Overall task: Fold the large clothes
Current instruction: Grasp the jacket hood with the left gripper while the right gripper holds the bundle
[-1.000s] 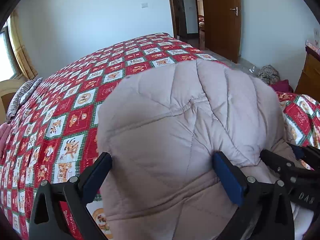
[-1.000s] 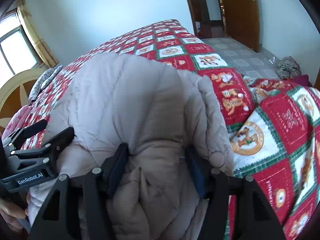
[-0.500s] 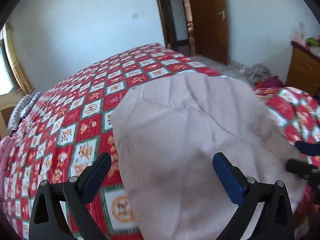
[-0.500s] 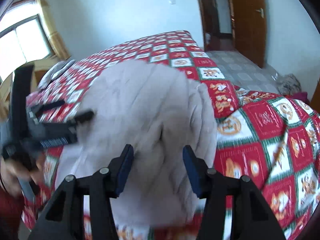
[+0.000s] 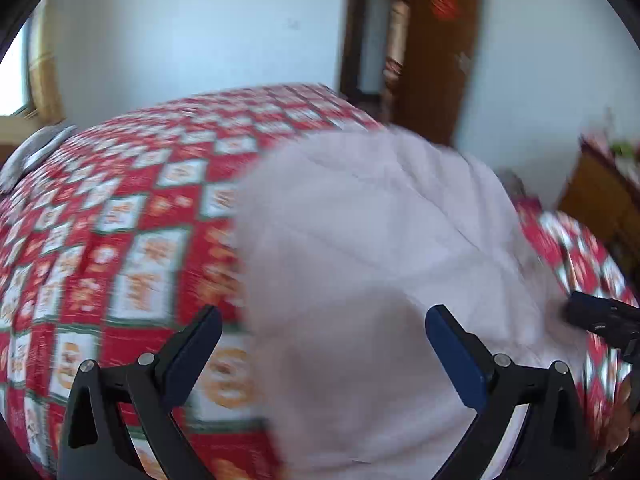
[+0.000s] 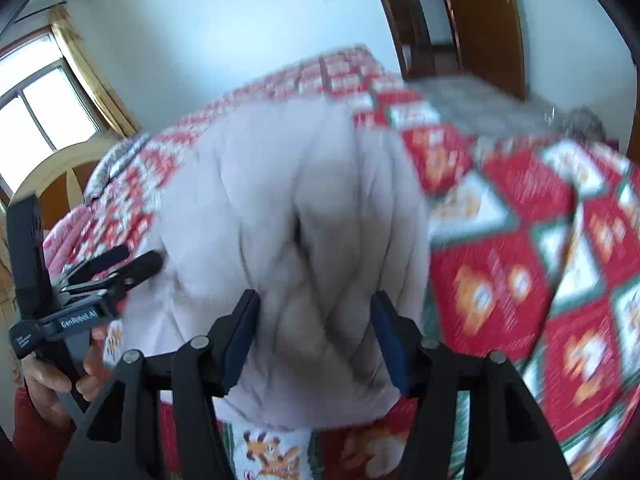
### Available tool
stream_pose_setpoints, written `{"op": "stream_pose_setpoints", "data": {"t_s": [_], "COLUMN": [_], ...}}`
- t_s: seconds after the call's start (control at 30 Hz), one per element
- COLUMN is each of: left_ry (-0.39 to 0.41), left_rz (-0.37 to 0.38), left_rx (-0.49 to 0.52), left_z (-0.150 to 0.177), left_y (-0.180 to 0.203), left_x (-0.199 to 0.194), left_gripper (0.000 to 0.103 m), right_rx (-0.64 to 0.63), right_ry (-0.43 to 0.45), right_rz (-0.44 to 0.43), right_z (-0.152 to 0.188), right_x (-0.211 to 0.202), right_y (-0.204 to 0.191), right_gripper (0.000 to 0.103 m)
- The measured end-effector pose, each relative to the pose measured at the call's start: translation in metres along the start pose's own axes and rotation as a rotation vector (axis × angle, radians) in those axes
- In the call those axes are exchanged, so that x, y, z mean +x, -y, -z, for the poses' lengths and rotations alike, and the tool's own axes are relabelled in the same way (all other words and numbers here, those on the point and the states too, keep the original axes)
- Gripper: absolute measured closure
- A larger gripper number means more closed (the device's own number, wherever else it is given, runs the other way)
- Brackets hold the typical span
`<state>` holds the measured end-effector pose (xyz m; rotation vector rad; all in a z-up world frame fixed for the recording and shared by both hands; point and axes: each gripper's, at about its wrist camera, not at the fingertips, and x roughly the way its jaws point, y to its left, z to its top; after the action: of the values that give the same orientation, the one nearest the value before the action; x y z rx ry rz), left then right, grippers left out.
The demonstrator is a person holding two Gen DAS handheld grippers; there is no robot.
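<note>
**Jacket folded on bed, both grippers backing off its near edge**

Landmark = padded jacket (image 5: 380, 264), a pale quilted bundle lying on the red patterned bedspread (image 5: 132, 264)

- Jacket sits straight ahead of and below both grippers, at the near side of the bed. Long axis looks to run away from the tools toward the far end of the bed, though motion blur makes the outline soft
- Left gripper (image 5: 324, 344): jaws spread wide. Left finger hangs over bare bedspread just beside the jacket's left edge, right finger over the jacket's near part. Nothing pinched
- Right gripper (image 6: 316, 332): jaws opening, the jacket's near bulge sits between them. Pads look clear of the fabric or just brushing it; no squeeze visible, so I read it as a release
- Right gripper is the closer one to the jacket, centred on its near end. Left one is offset toward the left edge. In the left wrist view the right gripper's tip shows at the jacket's right flank
- A hand (image 6: 56, 376) holds the left gripper's handle, left of the jacket
- Containers: none in view
- Judgement: this fold is laid. Any further fold would need a fresh grip on the near edge
</note>
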<state>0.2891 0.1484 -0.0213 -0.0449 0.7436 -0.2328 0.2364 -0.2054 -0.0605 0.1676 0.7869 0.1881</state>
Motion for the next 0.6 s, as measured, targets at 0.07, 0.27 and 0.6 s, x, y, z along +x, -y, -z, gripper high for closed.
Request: {"op": "stream_pose_setpoints", "data": {"t_s": [0.07, 0.27, 0.6], "left_ry": [0.019, -0.143, -0.17], "left_rz": [0.005, 0.107, 0.388], "left_rx": [-0.129, -0.312, -0.388], "left_z": [-0.009, -0.002, 0.01], "left_y": [-0.037, -0.078, -0.087], "left_x": [0.0, 0.06, 0.089], "left_gripper": [0.001, 0.001, 0.001], "right_rx": [-0.04, -0.075, 0.009], "right_ry": [0.059, -0.094, -0.307], "right_rz": [0.003, 0.061, -0.257], "right_z": [-0.019, -0.047, -0.058], "right_x": [0.002, 0.074, 0.138], "right_y": [0.002, 0.016, 0.062], "right_gripper": [0.0, 0.0, 0.0]}}
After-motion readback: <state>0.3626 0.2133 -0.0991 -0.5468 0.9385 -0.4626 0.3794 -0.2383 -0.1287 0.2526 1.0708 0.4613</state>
